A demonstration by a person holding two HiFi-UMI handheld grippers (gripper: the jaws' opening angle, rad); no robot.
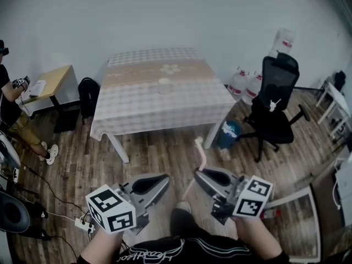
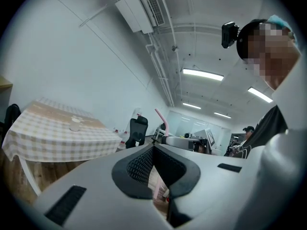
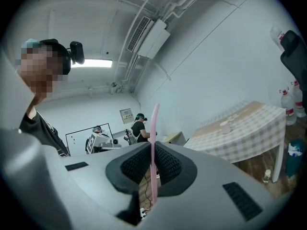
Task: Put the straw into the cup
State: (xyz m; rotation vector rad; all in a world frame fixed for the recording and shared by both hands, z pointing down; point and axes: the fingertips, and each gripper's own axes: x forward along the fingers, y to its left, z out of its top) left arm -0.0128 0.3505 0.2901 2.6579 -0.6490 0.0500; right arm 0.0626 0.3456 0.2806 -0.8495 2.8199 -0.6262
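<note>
Straw (image 1: 201, 154), pink and thin, is pinched between the jaws of the right hand-held gripper (image 1: 199, 175) at the lower centre of the head view. It rises from the jaw tips towards the middle of the frame, and its top end bends over. In the right gripper view the dark ribbed pads are clenched on the straw (image 3: 155, 123), which stands nearly upright through the middle of the picture, one part above the pads and one part below.

The left hand-held gripper (image 1: 163, 179) sits just beside the right one, towards the lower left, over the wooden floor (image 1: 159, 153). In the left gripper view its jaw tips are closed together with nothing between them.

The cup (image 1: 164, 83), small and pale, stands on the worktop (image 1: 137, 106), a table under a checked cloth in the upper middle of the head view. It is well apart from both grippers and from the straw. In the right gripper view the cup (image 3: 224, 126) shows at centre right on the same cloth.

A black office chair (image 1: 275, 100) stands to the right of the worktop, with water bottles (image 1: 242, 82) against the wall behind it. A person (image 1: 11, 106) is at the left edge.
</note>
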